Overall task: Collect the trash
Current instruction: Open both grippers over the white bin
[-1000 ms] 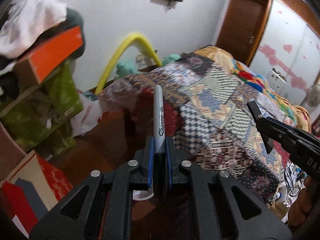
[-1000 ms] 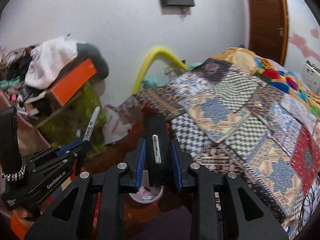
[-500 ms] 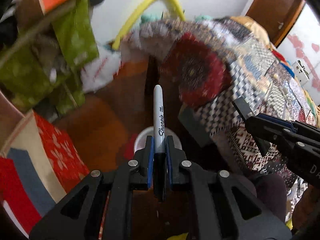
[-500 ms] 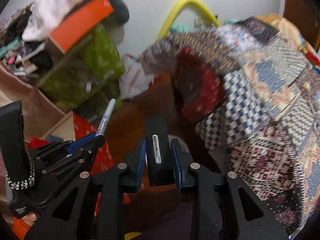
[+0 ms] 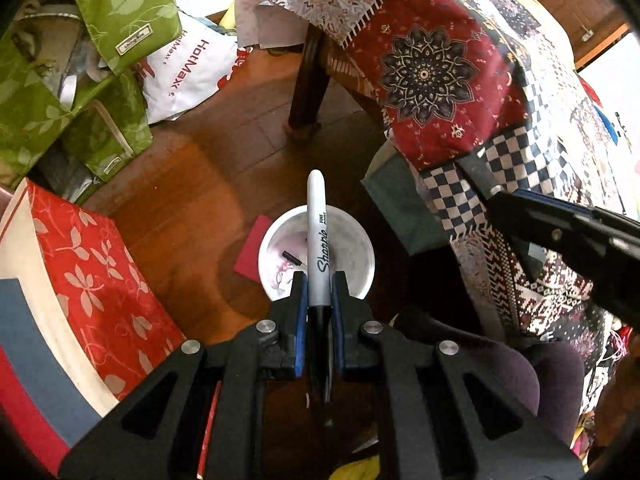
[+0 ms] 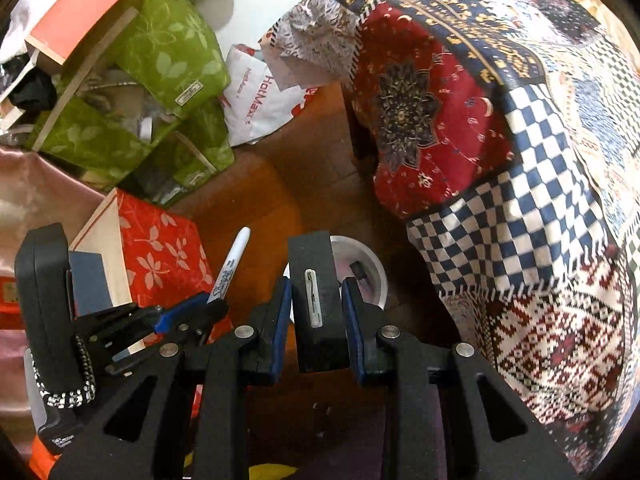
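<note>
White bin (image 5: 362, 248) now below, marker (image 5: 318, 240) pointing straight forward

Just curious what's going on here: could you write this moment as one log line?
left tool: shut on Sharpie marker | right tool: shut on black flat object | both over white bin on floor

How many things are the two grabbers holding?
2. The left gripper pinches a marker over the white bin on the floor. The right gripper pinches a flat black case above that bin.
</note>
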Motion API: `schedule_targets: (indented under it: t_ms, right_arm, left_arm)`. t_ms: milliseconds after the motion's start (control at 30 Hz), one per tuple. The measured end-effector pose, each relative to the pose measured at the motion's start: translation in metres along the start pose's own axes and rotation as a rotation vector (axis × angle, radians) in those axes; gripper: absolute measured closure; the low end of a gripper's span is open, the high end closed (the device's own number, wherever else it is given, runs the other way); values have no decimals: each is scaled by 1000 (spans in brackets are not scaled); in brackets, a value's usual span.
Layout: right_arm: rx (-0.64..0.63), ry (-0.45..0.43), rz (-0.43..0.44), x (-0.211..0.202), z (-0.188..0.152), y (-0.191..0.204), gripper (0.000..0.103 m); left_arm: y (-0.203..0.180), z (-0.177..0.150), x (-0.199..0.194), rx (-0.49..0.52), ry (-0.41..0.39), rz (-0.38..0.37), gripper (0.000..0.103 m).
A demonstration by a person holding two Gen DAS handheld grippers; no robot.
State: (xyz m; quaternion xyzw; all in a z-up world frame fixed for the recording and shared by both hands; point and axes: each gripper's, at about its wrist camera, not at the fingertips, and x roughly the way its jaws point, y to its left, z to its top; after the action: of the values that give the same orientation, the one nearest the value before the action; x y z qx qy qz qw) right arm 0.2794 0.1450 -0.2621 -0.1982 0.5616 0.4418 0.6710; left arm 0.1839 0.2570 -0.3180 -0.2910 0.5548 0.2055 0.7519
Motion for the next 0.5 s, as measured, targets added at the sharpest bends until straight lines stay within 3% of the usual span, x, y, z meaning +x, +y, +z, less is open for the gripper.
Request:
schedule_targets:
  t_ms: [67, 167, 500]
  right_arm:
    - [-13, 7, -9, 4, 3, 1, 78]
    - [-30, 16, -23, 8, 8, 2, 69]
    - [-49, -22, -26, -14, -1, 3, 68]
  left_arm:
    - [-1, 7, 4, -8, 6, -7, 91]
    - [-2, 14, 7, -18, 16, 11, 75]
    - [-4, 13, -21, 3, -45, 33, 74]
